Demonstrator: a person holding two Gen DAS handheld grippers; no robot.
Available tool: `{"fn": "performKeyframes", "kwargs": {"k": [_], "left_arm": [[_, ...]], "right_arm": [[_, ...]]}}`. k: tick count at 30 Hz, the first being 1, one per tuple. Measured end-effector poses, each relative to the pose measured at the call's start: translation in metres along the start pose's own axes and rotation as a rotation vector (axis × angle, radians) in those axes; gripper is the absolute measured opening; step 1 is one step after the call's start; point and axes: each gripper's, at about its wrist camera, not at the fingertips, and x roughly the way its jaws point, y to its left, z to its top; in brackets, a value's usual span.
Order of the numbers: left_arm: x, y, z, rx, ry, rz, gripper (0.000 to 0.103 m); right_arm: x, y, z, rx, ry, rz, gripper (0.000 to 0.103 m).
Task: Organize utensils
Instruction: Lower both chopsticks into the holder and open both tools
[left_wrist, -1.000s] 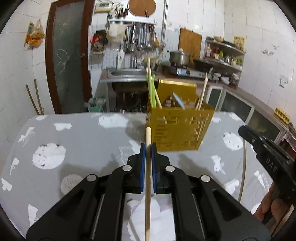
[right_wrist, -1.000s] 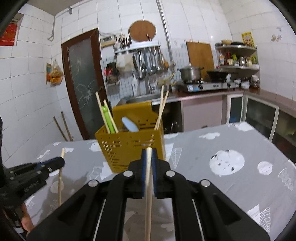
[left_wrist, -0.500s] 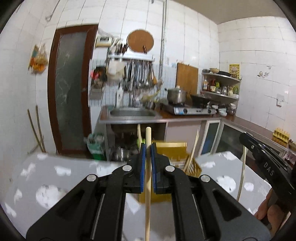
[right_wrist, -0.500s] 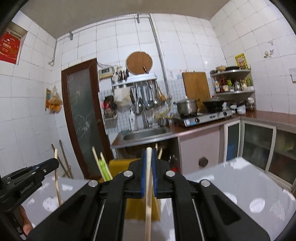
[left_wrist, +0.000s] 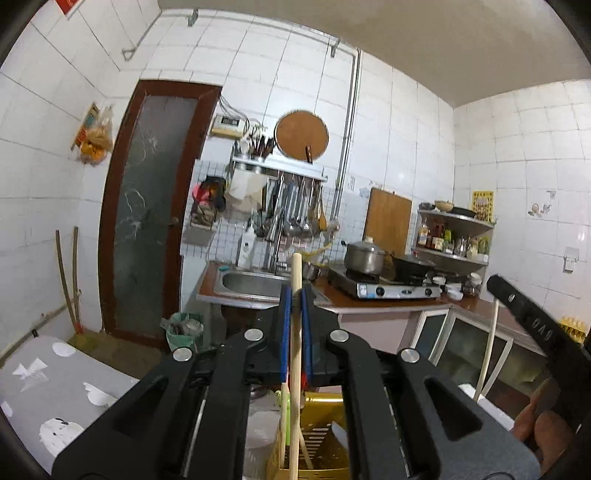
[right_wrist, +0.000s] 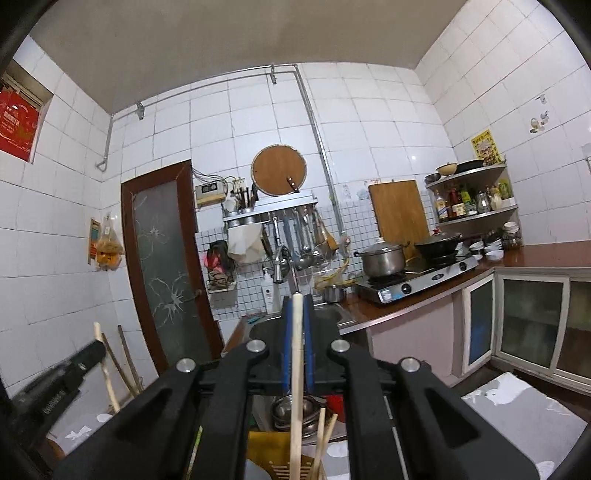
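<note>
Left claw is clamping a wooden chopstick upright, its lower end reaching into the yellow utensil basket below. Right claw is clamping a second chopstick likewise, directly above the same basket.

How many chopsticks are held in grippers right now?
2. One chopstick is clamped in the left gripper; another chopstick is clamped in the right gripper. Both hang over the yellow basket.

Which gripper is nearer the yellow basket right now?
Hard to separate. Left gripper and right gripper each hold a chopstick upright over the basket.
</note>
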Motion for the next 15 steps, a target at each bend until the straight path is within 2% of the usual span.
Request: {"fn": "performKeyframes", "kwargs": {"k": [4,7,12,15], "left_arm": [[0.018,-0.008,-0.006,0.066,0.007,0.001,0.004],[0.027,-0.018,0.002,0.103,-0.023,-0.016,0.004],[0.038,-0.025,0.024,0.081,-0.057,-0.076,0.004],[0.047,-0.031,0.025,0.107,-0.088,-0.098,0.004]], "right_arm": [[0.011,-0.003,-0.010,-0.025,0.005,-0.005,0.006],[0.019,-0.006,-0.007,-0.007,-0.013,-0.011,0.006],[0.029,-0.009,0.001,0.032,-0.060,0.000,0.006],[0.035,-0.005,0.001,0.037,-0.103,-0.005,0.006]]}}
